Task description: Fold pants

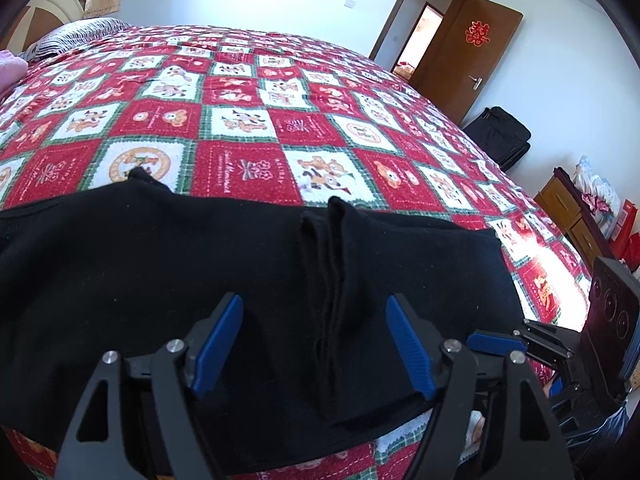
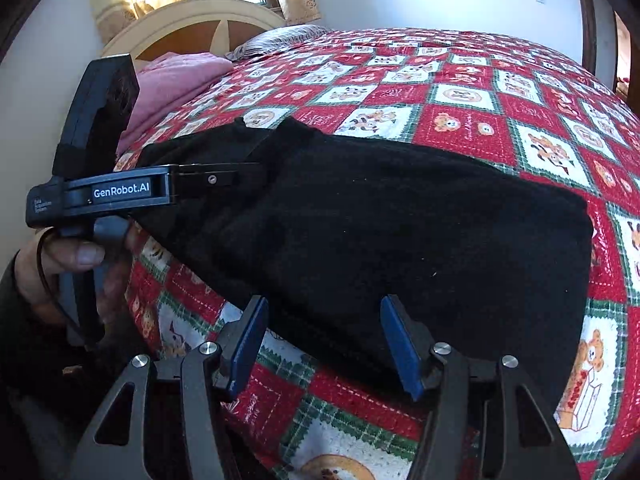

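Pants folded on quilt | both grippers spread | door left view only, perhaps ajar

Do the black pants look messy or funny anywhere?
A bit. The pants lie folded on the bed, but a small corner pokes up at the far edge, and bunched ridges run across the middle.

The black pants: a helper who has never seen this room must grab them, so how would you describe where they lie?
Find the big bed under a red, white and green patchwork quilt with cartoon bears. The black pants lie folded along its near edge, in front of both open tongs. They are the only plain black cloth on the quilt; the pink blanket sits up by the headboard.
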{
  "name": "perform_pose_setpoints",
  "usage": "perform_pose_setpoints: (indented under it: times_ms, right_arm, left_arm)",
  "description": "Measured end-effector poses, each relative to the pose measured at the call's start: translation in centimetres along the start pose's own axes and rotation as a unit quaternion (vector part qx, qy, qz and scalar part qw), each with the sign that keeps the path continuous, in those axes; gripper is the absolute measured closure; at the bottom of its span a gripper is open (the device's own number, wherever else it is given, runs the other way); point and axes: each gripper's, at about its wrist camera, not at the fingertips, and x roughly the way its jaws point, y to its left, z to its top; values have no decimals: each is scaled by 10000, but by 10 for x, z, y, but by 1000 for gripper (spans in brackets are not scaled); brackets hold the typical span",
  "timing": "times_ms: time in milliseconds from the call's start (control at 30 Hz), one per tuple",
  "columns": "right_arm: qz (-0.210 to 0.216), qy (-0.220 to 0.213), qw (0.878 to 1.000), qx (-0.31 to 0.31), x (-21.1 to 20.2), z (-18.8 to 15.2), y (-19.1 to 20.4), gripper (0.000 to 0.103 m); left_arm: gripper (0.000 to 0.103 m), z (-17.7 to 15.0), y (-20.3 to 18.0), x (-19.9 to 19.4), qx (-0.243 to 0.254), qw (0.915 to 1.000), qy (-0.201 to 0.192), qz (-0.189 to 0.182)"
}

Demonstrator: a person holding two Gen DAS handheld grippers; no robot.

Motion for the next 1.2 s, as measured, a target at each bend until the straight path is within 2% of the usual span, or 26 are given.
perform_pose_setpoints:
  times_ms: [167, 300, 433, 533, 667, 767, 800, 833, 900, 967, 1133, 1200]
  right_arm:
    - [-24, -117, 9998, 129, -16, 6, 2, 43]
    - [29, -442, 9990, -27, -32, 20, 16, 43]
    - [124, -546, 9984, -127, -20, 39, 33, 43]
    - [246, -521, 9981, -223, -5, 45, 46, 43]
    - [440, -497, 9975, -256, 11, 47, 57, 43]
    - [490, -385, 9976, -308, 28, 48, 64, 43]
    - [526, -219, 9979, -299, 37, 48, 65, 43]
    - [524, 142, 9982, -244, 53, 46, 65, 43]
    - [372, -73, 9986, -375, 51, 43, 71, 42]
    - [311, -77, 9984, -473, 48, 41, 76, 42]
    - [515, -178, 9983, -205, 44, 37, 65, 42]
    - [533, -215, 9982, -152, 43, 36, 64, 42]
  left_arm:
    - [26, 3, 4, -14, 61, 9999, -85, -6]
    - [25, 7, 28, -41, 272, 9981, -297, 466]
    - [23, 4, 88, -73, 110, 9912, -467, 1233]
    - [23, -7, 143, -100, -279, 9818, -544, 1796]
    - [23, -32, 199, -129, -881, 9710, -639, 2129]
    - [23, -46, 224, -130, -1165, 9693, -646, 2067]
    - [23, -48, 227, -128, -1226, 9691, -646, 2042]
    - [23, -49, 230, -127, -1266, 9691, -675, 2006]
    - [23, -52, 232, -122, -1290, 9709, -714, 1889]
    - [23, -55, 233, -119, -1273, 9714, -745, 1863]
    - [24, -57, 245, -126, -1449, 9723, -946, 1571]
    - [28, -58, 245, -127, -1510, 9714, -962, 1562]
